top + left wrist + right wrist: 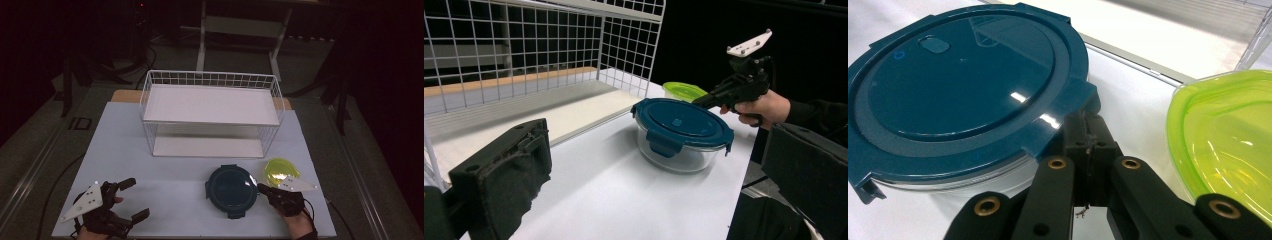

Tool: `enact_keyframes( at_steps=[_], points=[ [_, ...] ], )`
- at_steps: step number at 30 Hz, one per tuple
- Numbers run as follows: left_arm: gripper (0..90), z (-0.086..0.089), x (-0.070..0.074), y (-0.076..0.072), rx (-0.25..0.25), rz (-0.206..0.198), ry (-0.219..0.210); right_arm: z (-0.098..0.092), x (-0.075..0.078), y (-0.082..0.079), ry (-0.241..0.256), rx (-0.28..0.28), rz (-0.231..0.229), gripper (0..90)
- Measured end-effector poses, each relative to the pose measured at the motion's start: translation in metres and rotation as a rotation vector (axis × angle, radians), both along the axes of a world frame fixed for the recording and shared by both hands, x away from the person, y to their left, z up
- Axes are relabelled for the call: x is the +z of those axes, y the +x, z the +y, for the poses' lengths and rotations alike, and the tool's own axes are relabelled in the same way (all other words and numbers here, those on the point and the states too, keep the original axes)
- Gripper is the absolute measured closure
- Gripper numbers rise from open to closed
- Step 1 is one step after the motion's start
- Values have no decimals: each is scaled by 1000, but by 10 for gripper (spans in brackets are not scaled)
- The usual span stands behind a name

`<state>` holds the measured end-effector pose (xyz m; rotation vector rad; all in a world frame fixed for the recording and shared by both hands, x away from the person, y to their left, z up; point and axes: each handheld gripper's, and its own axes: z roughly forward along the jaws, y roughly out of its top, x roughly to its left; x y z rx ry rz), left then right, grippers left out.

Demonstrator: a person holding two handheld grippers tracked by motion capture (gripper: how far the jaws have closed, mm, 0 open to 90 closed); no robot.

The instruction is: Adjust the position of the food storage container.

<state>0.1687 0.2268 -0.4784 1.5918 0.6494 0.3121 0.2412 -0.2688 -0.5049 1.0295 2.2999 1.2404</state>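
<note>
My right gripper (1087, 142) jaws pressed together, tips at the rim of the teal lid (960, 80), by a latch tab; whether anything is pinched, can't tell. Round clear glass container (679, 150) under it, glossy plastic lid. Lime-green translucent container (281, 169) just beside, right. My left gripper (134, 199) jaws wide, holding nothing, well apart. White wire rack (210, 80) behind.

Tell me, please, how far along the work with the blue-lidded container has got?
Early stage. The container sits on the table with its blue lid on, in front of the wire rack. The right gripper is shut at the lid's edge clip, seemingly pinching it. The left gripper hangs open, apart from everything. The green container beside it is untouched. Whether unclipping or shelving follows, it is all left.
</note>
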Motion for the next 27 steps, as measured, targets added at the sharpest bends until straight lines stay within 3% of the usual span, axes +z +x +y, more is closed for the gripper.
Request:
enact_keyframes(
  at_steps=[9,27],
  points=[
    [0,-2,0,0,-3,1,7,10,-1,-1,38,40,30,900],
    [0,-3,-1,0,-13,1,16,48,-1,7,52,121,37,900]
  ],
)
